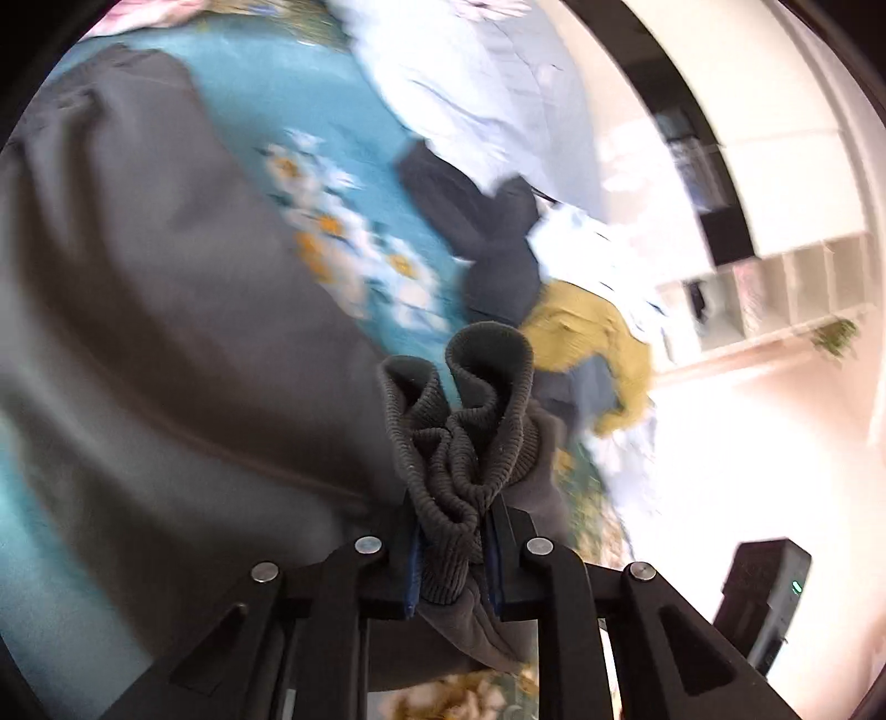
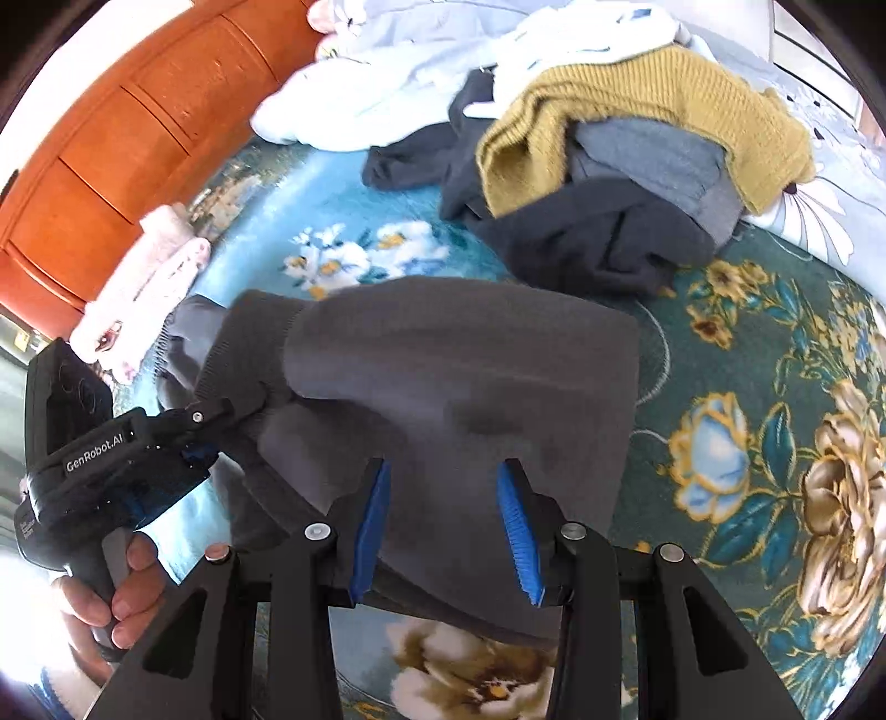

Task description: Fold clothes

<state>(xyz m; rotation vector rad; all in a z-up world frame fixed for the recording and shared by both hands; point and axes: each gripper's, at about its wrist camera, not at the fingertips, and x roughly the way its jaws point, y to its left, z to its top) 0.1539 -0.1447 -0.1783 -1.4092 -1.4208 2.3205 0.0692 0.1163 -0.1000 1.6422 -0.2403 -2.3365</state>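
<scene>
Teal floral-patterned bed cover (image 2: 775,343) with white, yellow and beige flowers is seen spread under everything; an orange-brown panelled wooden headboard (image 2: 138,127) is seen at the upper left of the right wrist view. Bright white shelving (image 1: 775,288) is visible at the right of the left wrist view, blurred.

A dark grey knit garment with ribbed cuff (image 2: 443,387) is laid partly on the cover, in the near middle of the right wrist view. Its ribbed cuff (image 1: 465,421) is bunched up and pinched between the blue-padded jaws of the left gripper (image 1: 451,554), which are closed on it. In the right wrist view the left gripper (image 2: 221,421) is seen at the left, black-bodied with printed lettering, held by a bare hand (image 2: 122,587), its tip at the ribbed edge of the garment.

The right gripper (image 2: 443,526) is held over the near part of the same garment, with its blue-padded jaws standing apart; grey fabric is seen between them, and nothing is clamped.

Beyond the garment, a pile of unfolded clothes is seen: a mustard-yellow knit sweater (image 2: 653,111) on top, a blue-grey garment (image 2: 653,155) under it, a black garment (image 2: 598,238) at the front. White and pale blue clothes (image 2: 443,50) are heaped behind. A pink fluffy folded item (image 2: 144,271) is lying near the headboard. The left wrist view is motion-blurred away from the gripper.
</scene>
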